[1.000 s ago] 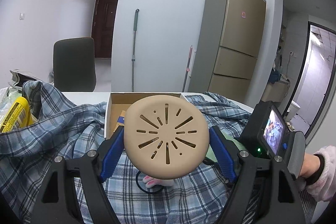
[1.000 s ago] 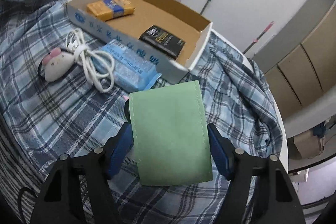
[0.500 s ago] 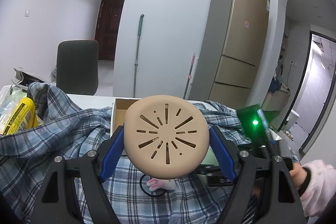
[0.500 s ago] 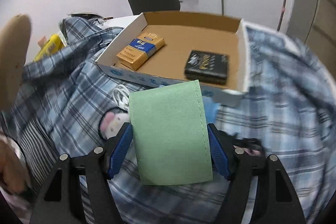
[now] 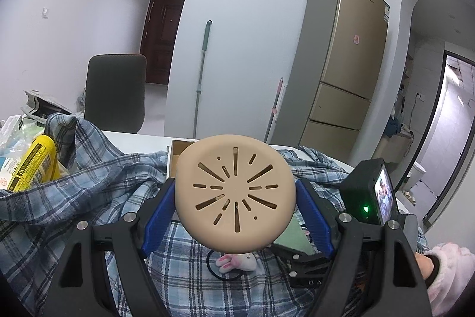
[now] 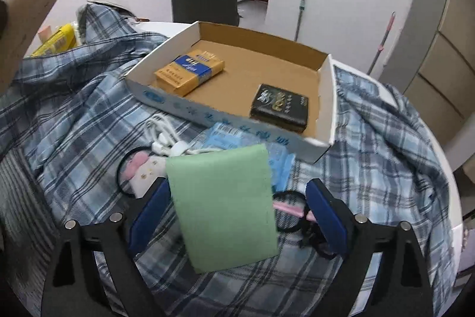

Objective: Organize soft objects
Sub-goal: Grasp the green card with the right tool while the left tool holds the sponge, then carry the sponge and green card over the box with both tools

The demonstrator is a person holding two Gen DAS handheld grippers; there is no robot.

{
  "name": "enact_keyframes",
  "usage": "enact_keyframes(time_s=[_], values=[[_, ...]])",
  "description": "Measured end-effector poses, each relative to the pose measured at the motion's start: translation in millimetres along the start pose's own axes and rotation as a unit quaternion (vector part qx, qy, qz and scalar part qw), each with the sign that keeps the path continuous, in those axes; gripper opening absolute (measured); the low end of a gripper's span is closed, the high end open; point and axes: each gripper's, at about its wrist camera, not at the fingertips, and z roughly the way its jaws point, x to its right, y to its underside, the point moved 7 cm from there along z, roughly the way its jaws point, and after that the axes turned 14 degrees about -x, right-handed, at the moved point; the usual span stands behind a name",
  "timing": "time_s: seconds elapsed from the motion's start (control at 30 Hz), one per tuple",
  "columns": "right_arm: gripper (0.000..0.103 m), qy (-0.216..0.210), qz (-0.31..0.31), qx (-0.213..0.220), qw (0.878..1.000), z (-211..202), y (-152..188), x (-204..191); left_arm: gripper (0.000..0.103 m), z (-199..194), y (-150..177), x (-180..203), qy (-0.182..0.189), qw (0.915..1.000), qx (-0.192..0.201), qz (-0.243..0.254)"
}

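White walls, a gold fridge [image 5: 341, 70] and a dark chair [image 5: 115, 92] stand behind the tabletop, which a blue plaid shirt [image 5: 89, 186] covers. Left view: the left hand-held gripper [image 5: 234, 198] is clamped on a tan slotted silicone disc [image 5: 234, 193]; a pink-and-white plush hair tie [image 5: 237, 262] lies on the shirt below it.

Right view: the right hand-held gripper [image 6: 237, 207] has its blue fingers [image 6: 325, 216] spread apart, and a green cloth [image 6: 225, 207] leans tilted against the left one only. Beyond lies a cardboard tray [image 6: 326, 106] holding an orange pack [image 6: 190, 72] and a black pack [image 6: 279, 107]; a white cable [image 6: 166, 138] lies just in front.
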Motion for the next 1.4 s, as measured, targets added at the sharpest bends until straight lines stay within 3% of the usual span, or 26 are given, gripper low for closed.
enact_keyframes(time_s=[0.2, 0.37, 0.63, 0.77, 1.0, 1.4], values=[[0.092, -0.048, -0.054, -0.022, 0.997, 2, 12, -3, 0.081, 1, 1, 5, -0.001, 0.9999, 0.0, 0.011], [0.091, -0.062, -0.092, -0.02, 0.994, 2, 15, -1, 0.081, 6, 1, 6, -0.003, 0.9999, -0.003, 0.016], [0.071, -0.074, -0.107, -0.037, 0.991, 12, 14, -7, 0.081, 14, 5, 10, -0.005, 0.9995, -0.015, 0.027], [0.07, -0.072, -0.095, -0.032, 0.992, 10, 13, -4, 0.081, 12, 4, 10, -0.004, 0.9995, -0.012, 0.028], [0.07, -0.064, -0.064, 0.004, 0.996, -17, 11, 0, 0.081, 0, 0, 16, -0.022, 0.9986, 0.013, 0.046], [0.07, -0.054, -0.005, 0.122, 0.991, -101, -18, 8, 0.081, -42, -32, 36, -0.059, 0.9919, 0.078, 0.081]])
